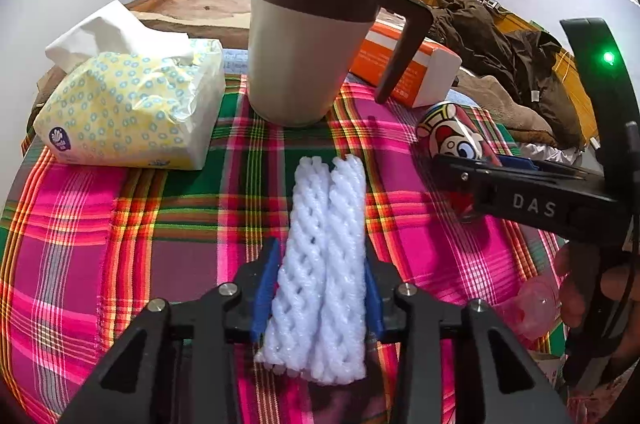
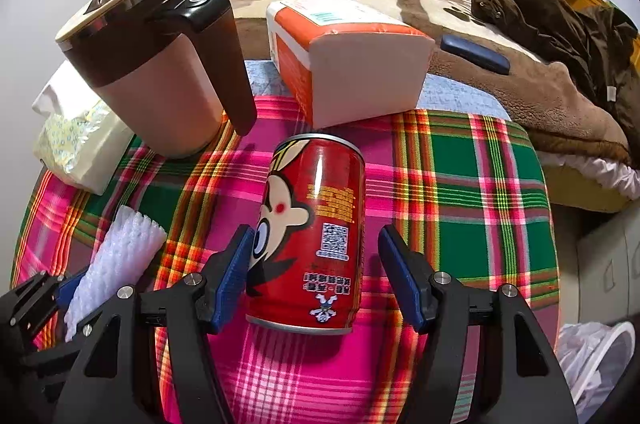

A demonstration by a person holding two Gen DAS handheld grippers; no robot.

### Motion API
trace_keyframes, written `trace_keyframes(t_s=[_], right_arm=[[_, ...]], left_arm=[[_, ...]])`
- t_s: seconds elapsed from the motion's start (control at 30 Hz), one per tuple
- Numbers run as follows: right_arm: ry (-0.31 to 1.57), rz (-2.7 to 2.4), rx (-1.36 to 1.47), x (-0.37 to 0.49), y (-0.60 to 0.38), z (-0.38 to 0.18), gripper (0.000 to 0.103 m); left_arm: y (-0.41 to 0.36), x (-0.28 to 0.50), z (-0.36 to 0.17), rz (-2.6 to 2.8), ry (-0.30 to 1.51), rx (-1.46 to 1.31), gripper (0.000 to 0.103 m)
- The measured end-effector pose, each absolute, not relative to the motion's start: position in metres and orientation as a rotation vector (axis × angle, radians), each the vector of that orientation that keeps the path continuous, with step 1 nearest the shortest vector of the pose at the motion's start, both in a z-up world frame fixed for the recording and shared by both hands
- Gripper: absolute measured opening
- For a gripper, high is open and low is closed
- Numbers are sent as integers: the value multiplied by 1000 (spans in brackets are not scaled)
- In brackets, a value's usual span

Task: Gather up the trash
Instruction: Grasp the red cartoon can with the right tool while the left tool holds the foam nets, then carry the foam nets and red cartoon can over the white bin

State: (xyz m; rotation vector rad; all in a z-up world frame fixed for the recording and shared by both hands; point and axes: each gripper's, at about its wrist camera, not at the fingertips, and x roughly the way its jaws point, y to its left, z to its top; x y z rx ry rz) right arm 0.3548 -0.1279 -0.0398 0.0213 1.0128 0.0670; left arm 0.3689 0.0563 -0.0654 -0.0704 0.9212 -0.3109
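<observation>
A white foam fruit net point(image 1: 320, 264) lies on the plaid tablecloth point(image 1: 120, 224), squeezed between the blue pads of my left gripper point(image 1: 318, 288), which is shut on it. It also shows in the right wrist view point(image 2: 116, 260). A red cartoon drink can point(image 2: 312, 236) lies on its side between the fingers of my right gripper point(image 2: 320, 276), which is open around it; the left pad is at the can, the right pad stands apart. The can point(image 1: 452, 135) and the right gripper's body show at the right of the left wrist view.
A lidded mug with a dark handle point(image 1: 312, 35), a yellow tissue pack point(image 1: 128, 107) and an orange-and-white box point(image 2: 348, 59) stand at the back of the table. A bed with brown clothes point(image 2: 560, 15) lies behind. A white-lined bin point(image 2: 592, 356) is at lower right.
</observation>
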Motion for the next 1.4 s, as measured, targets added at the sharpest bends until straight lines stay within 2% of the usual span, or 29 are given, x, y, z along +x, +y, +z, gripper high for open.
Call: trace_keyframes(t_s=[0.07, 0.1, 0.13, 0.37, 0.67, 1.4], right_arm=[[991, 71, 8, 353, -128, -37, 65], [981, 71, 5, 351, -128, -37, 58], [969, 77, 9, 349, -129, -36, 55], [932, 97, -49, 332, -126, -34, 55], [876, 128, 10, 305, -142, -20, 55], [722, 93, 96, 201, -219, 33, 55]], left_arm=[[54, 369, -65, -312, 921, -71, 37], [54, 369, -65, -313, 922, -72, 37], [53, 369, -65, -313, 923, -74, 36], [51, 361, -61, -319, 913, -75, 34], [45, 337, -42, -318, 873, -87, 33], [-38, 235, 32, -441, 706, 20, 33]])
